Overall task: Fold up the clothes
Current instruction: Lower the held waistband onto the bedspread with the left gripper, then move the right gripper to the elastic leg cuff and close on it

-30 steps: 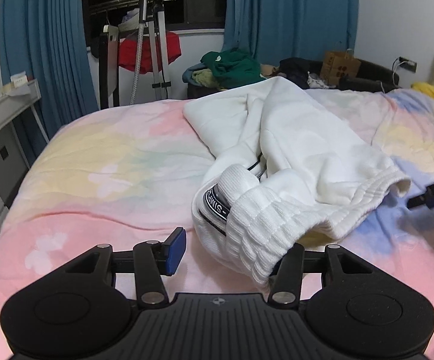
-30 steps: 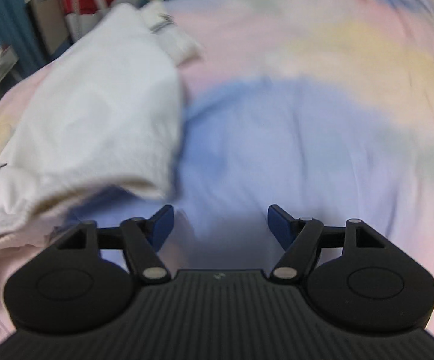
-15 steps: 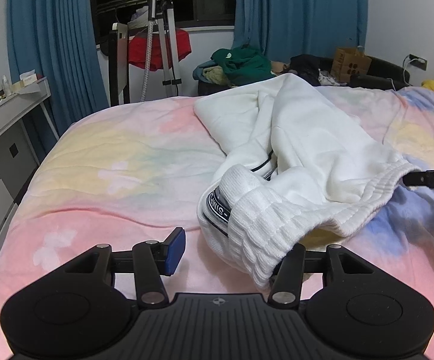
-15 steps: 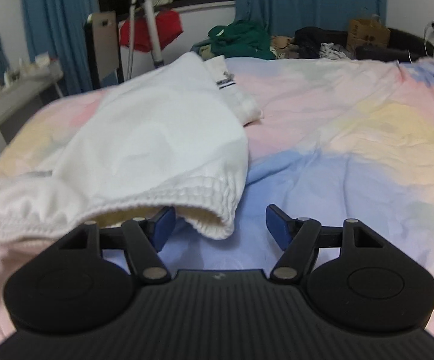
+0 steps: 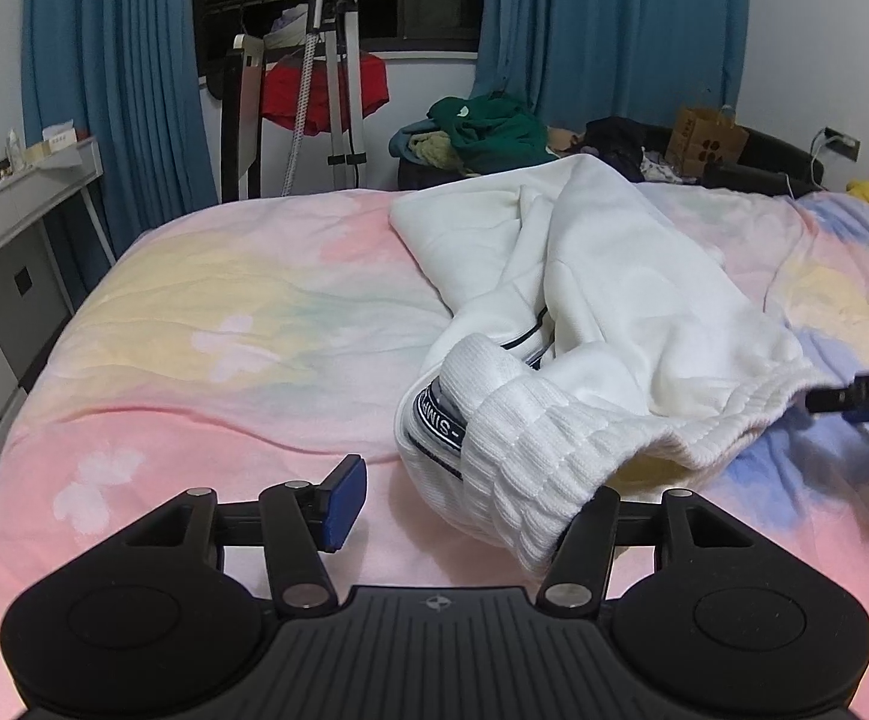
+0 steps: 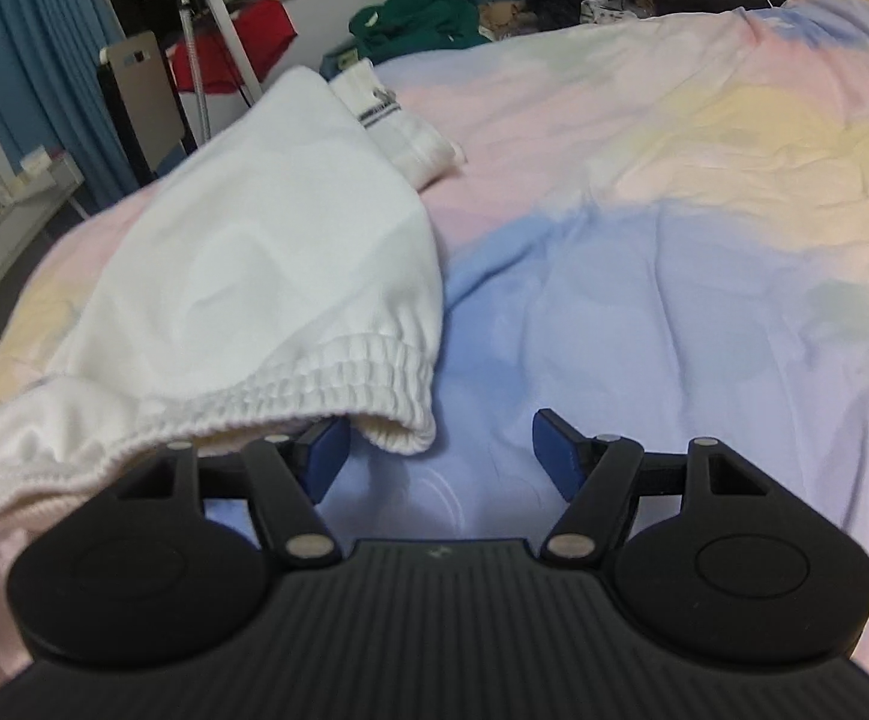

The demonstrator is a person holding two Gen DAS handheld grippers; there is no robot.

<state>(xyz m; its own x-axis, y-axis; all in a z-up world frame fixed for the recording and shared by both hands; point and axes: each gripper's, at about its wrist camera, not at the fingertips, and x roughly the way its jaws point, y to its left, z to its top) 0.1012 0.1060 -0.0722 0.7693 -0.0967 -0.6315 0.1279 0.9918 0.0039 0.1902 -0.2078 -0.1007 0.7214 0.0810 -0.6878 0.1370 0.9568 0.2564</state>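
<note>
While both grippers hover low over the bed [image 5: 194,324], white trousers [image 5: 614,300] lie crumpled on its pastel cover. Left gripper [image 5: 476,504]: fingers spread wide; the left blue pad [image 5: 344,501] hangs free above the cover, while the right finger is hidden behind the ribbed waistband [image 5: 530,456], which droops between the fingers and rests against that right one. Whether the cloth is pinched cannot be told; the wide gap shows nothing clamped. Right gripper [image 6: 440,456]: fingers likewise wide apart, holding nothing. The waistband's corner [image 6: 398,420] sits just ahead of the gap, touching or just beside the left pad [image 6: 323,456]; the right pad [image 6: 554,459] stands apart over bare blue cover [image 6: 614,312]. Beyond the fingers the trousers run away toward the far bed edge, ending in a ribbed cuff [image 6: 398,120]. Further off: blue curtains [image 5: 116,72], a pile of green clothes [image 5: 488,132], a cardboard box [image 5: 704,138].
</note>
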